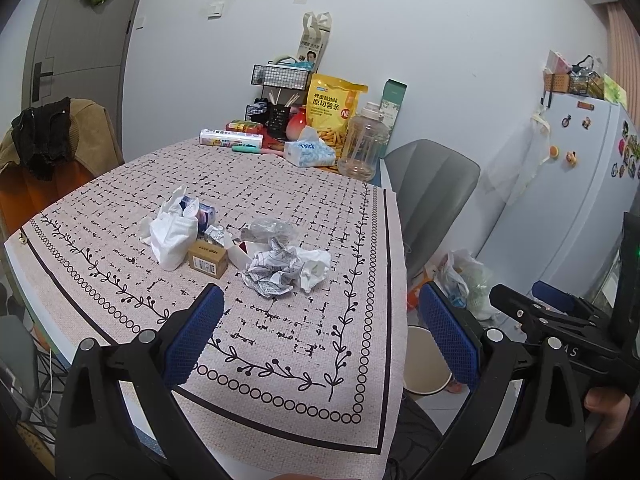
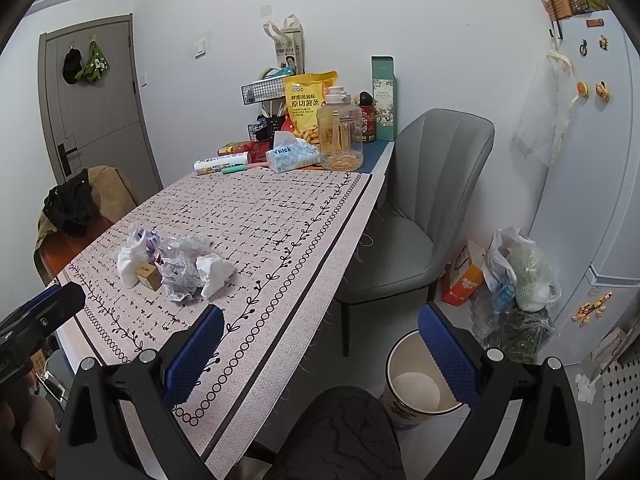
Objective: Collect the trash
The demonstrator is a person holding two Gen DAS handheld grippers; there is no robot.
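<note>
left tongs (image 1: 320, 336) | black frame | blue textured pads | silver screws

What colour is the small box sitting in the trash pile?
The small box is plain cardboard brown with a white label, clearest in the left wrist view.

You've got a pinkish cloth (image 1: 280, 184) w/ black dash grid & vine-and-ring border on the desk. Trash: white tissue (image 1: 316, 266), brown box (image 1: 208, 260), b/w printed paper (image 1: 270, 270). Claw pads (image 1: 192, 340) blue; chair (image 2: 420, 200) grey.
</note>
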